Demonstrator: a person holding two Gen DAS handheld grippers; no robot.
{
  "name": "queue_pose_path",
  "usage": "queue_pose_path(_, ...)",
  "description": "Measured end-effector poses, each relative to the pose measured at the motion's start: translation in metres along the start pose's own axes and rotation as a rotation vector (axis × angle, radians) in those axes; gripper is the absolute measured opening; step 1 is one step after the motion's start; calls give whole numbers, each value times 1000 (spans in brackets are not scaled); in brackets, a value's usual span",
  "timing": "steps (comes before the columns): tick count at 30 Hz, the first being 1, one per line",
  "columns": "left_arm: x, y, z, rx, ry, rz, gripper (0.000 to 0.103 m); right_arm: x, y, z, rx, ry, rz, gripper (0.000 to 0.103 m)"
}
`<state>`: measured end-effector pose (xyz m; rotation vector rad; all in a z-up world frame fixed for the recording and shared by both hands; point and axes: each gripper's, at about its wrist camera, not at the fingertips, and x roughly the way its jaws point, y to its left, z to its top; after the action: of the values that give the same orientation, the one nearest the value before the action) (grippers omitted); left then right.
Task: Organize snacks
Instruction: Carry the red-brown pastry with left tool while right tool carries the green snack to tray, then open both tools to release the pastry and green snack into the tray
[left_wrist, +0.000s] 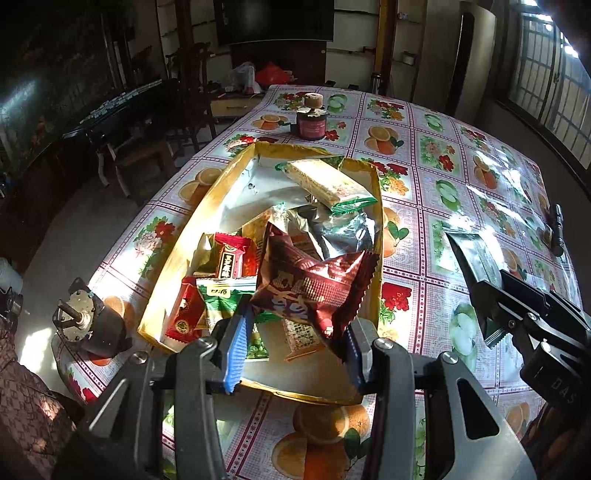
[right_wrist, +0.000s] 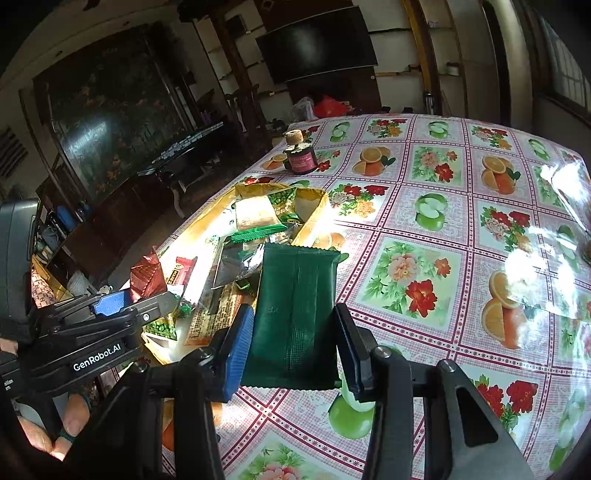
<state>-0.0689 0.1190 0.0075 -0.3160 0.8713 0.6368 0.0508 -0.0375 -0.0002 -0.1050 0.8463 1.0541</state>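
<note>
My left claw (left_wrist: 295, 332) hangs over the near end of the shallow gold cardboard tray (left_wrist: 184, 236) and grips a crinkled dark red foil snack packet (left_wrist: 314, 284) between its blue-padded fingers, the packet's lower corner pinched and the rest fanning out above the pile. Under it the tray holds a heap of wrappers: a small red packet with a gold label (left_wrist: 231, 258), a green-and-white pea snack bag (left_wrist: 221, 299), a crumpled silver foil bag (left_wrist: 340, 229), and a long cream bar in a green-edged wrapper (left_wrist: 328, 181) propped against the tray's far right wall. My right claw (right_wrist: 293, 347) is held just to the right of the tray, above the bench (right_wrist: 424, 221) with its glossy fruit-and-flower oilcloth, and it is closed on a flat dark green foil packet (right_wrist: 295, 306) that stands upright between the fingers, its serrated top edge near the tray's corner. From the left wrist view that same green packet shows edge-on, its silver side catching the light. At the far end of the bench stands a small dark jar with a pink label and a cork stopper (left_wrist: 311, 120), well apart from the tray. A round metal motor-like part (left_wrist: 85, 317) sits on the bench's near left corner, just beside the tray.
</note>
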Motion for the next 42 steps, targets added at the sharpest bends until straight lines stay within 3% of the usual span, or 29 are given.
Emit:
queue_pose_path(11, 23, 41, 7, -95, 54, 7, 46, 39, 41, 24, -77, 39, 85, 44)
queue_pose_path(21, 38, 51, 11, -114, 82, -2, 46, 91, 62, 44, -107, 94, 132, 44)
queue_pose_path(42, 65, 49, 29, -102, 103, 25, 46, 137, 58, 68, -103, 114, 104, 43)
